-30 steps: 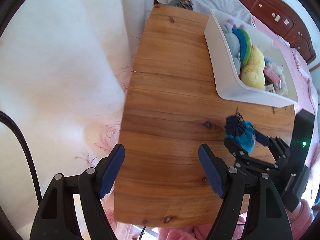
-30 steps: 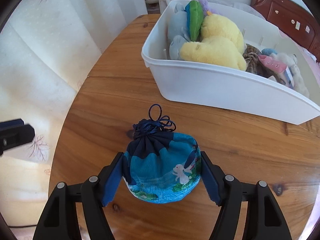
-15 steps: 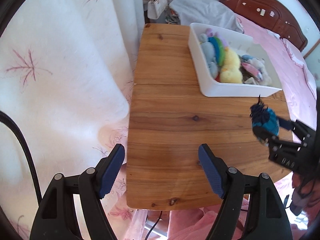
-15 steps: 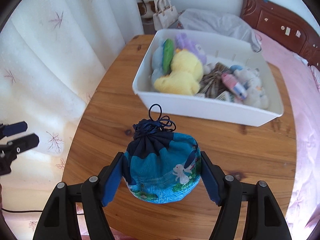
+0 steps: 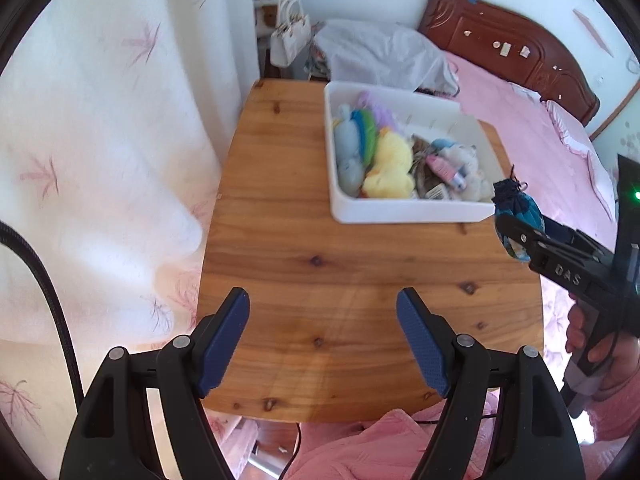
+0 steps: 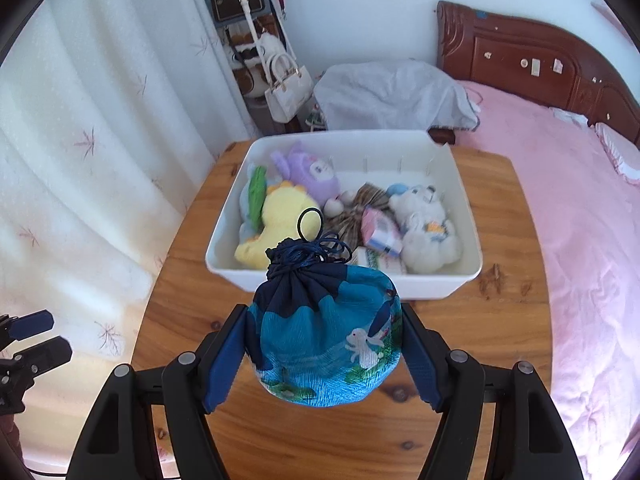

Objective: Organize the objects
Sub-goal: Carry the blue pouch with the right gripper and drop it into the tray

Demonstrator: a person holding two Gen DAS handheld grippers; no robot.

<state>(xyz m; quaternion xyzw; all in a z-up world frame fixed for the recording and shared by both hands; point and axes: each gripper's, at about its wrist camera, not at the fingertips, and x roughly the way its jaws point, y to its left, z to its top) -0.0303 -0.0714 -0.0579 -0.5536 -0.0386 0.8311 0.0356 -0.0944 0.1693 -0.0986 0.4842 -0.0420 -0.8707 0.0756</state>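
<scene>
Pouch: my right gripper (image 6: 324, 350) pinches the blue drawstring pouch (image 6: 324, 336), its fingers (image 6: 226, 360) pressed to both sides; low centre of the right wrist view.
Change: a second ago the pouch sat just above the desk (image 6: 496, 344); now it hangs well clear, with the white bin (image 6: 348, 280) wholly in frame beyond it.
Meaning: I judge the lift done; carrying it over the bin and dropping it in remains.
Left gripper (image 5: 323, 344): fingers spread, nothing between, lower centre.
Only in the left view: my hand (image 5: 600, 354) at far right, and the pouch off the bin's near right corner.
Only in the right view: the rabbit print, and bare bin floor at the back.
</scene>
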